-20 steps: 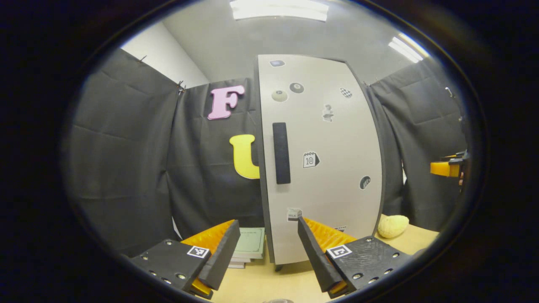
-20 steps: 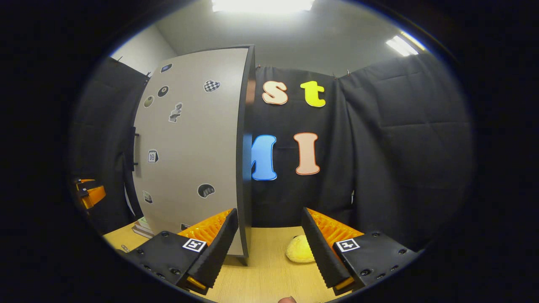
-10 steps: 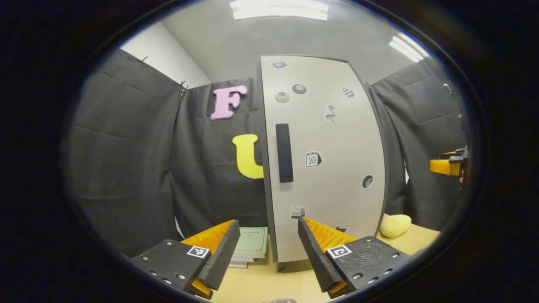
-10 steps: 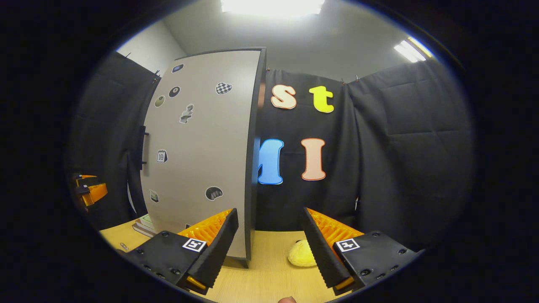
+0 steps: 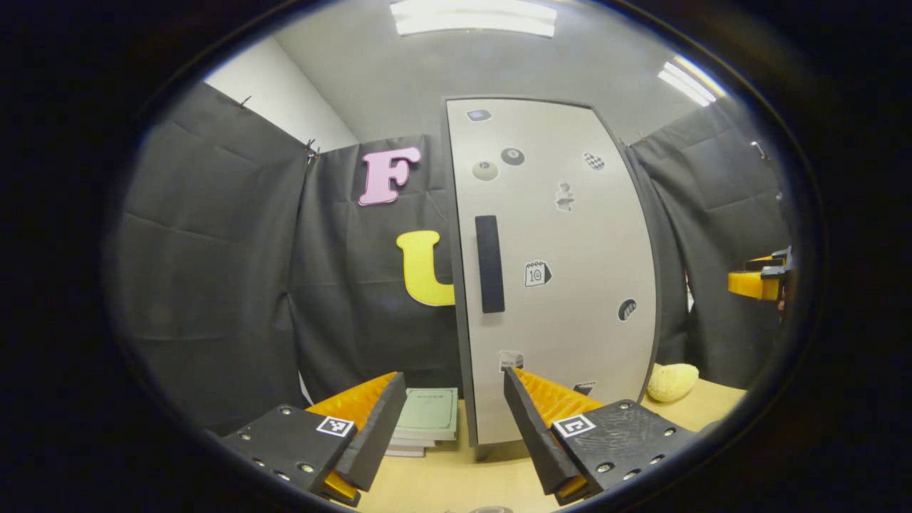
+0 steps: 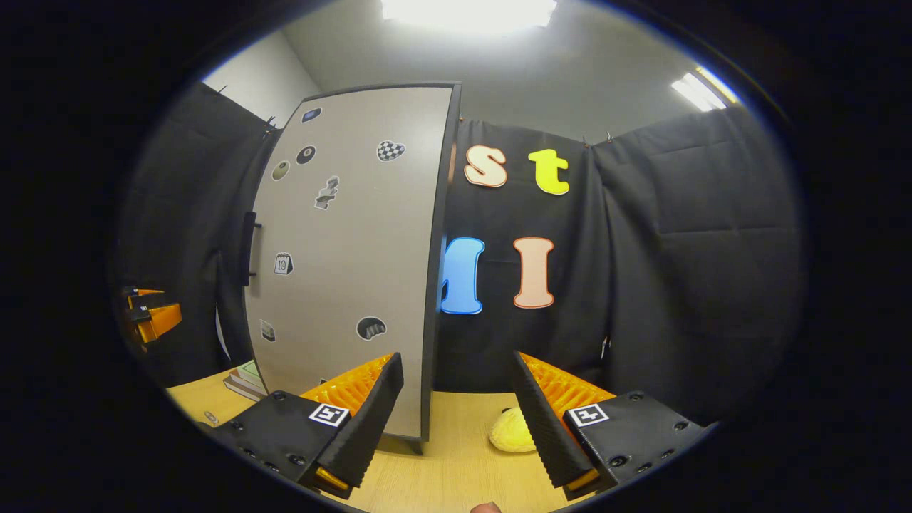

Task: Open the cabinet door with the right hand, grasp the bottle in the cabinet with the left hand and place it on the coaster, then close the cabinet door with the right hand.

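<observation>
A tall pale cabinet (image 5: 563, 285) with a closed door stands on the wooden table, a dark vertical handle (image 5: 489, 263) near its left edge. Small stickers dot the door. My left gripper (image 5: 450, 420) is open in front of the cabinet's lower left, holding nothing. In the right gripper view the same cabinet (image 6: 349, 256) sits left of centre, its handle (image 6: 248, 248) seen edge-on. My right gripper (image 6: 456, 410) is open near the cabinet's right edge, away from the handle. Whatever is inside the cabinet is hidden by the door.
A stack of green notebooks (image 5: 427, 417) lies on the table left of the cabinet. A yellow soft object (image 5: 668, 381) rests on the table to the cabinet's right, also seen as the yellow soft object (image 6: 509, 431). Black cloth walls surround the table.
In both views the cabinet has slid slightly rightward, so both grippers have drifted a little to the left. Both stay open and the door stays closed.
</observation>
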Motion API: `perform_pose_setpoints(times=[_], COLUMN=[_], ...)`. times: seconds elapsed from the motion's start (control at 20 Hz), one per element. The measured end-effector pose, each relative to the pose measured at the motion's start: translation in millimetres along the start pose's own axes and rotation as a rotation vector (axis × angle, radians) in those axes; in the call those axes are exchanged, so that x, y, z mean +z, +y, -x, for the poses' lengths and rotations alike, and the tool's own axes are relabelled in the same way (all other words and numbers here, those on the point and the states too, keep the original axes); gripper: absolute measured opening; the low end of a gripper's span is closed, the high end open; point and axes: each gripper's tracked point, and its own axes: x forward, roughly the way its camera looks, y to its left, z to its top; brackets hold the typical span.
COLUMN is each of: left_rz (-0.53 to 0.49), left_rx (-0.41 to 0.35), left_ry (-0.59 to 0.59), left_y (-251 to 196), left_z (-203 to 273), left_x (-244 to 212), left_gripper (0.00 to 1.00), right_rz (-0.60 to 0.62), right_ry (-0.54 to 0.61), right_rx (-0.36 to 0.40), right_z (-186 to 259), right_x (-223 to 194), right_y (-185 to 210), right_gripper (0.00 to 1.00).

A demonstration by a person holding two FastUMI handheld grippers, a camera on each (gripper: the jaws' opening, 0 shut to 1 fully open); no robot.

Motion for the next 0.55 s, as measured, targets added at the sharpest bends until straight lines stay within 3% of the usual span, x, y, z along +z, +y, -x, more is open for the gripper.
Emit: perform_pose_setpoints(times=[0.55], left_rz=[0.001], left_rx=[-0.025], left_ry=[-0.012], left_y=[7.1], left_z=[7.2], left_x=[1.9], left_gripper=[0.84], right_rz=[0.016], right_ry=[-0.001], right_rx=[-0.012], right_z=[11.0], right_x=[4.5], right_y=[16.4], right_gripper=[0.96])
